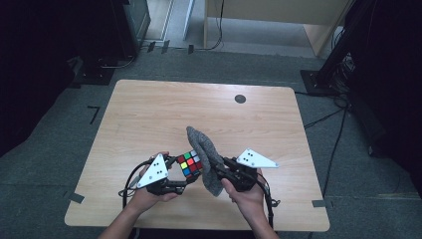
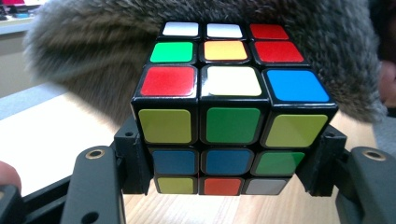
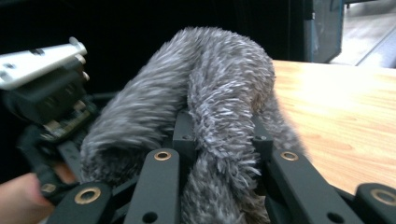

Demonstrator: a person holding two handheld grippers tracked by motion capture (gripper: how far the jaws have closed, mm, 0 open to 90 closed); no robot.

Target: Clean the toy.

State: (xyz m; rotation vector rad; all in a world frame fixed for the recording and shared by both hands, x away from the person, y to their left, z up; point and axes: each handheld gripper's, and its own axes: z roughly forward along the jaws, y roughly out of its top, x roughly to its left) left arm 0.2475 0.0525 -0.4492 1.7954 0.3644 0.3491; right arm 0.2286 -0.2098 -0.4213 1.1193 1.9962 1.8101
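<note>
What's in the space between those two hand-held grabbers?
The colourful puzzle cube, clamped in the left gripper, and the grey fuzzy cloth, pinched in the right gripper. In the high view, cloth and cube sit side by side with no bare gap visible.

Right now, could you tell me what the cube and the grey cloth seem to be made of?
The cube looks like hard black plastic with glossy coloured stickers; light glints off its faces. The grey cloth looks like soft, fuzzy fleece or faux fur, judging by its long raised fibres and limp drape; the exact fibre is unclear.
</note>
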